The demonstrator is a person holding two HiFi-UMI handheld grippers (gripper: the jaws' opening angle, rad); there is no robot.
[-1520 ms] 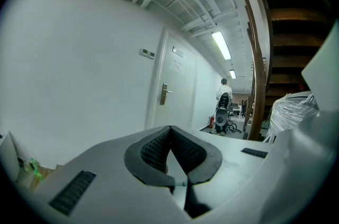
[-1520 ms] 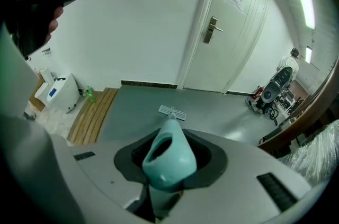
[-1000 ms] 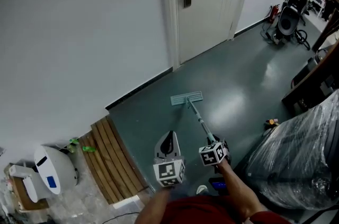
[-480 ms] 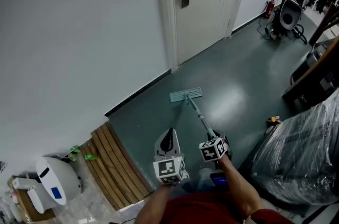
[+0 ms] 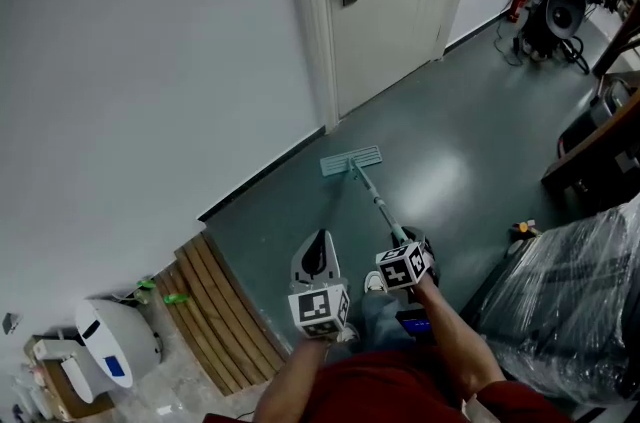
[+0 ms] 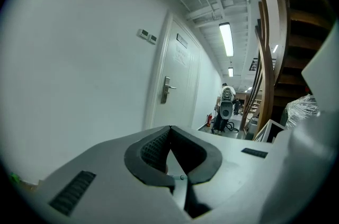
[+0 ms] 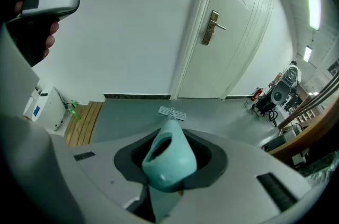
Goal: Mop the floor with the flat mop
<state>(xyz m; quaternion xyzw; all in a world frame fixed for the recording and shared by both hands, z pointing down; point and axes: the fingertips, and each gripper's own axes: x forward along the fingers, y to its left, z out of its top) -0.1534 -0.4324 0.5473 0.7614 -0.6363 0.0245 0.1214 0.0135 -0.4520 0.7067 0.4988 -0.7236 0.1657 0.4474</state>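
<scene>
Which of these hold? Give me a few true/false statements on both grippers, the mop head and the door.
1. The right gripper is shut on the mop handle. True.
2. The left gripper grips the handle too. False: its jaws are together on nothing.
3. The mop head rests on wooden slats. False: it lies on the grey floor in front of the door; the wooden slats are off to the left.
4. The door is closed. True.

white door (image 5: 385, 6) shut | wooden slat platform (image 5: 215, 306) against wall (image 5: 140, 61) | plastic-wrapped bulk (image 5: 580, 301) at right
</scene>
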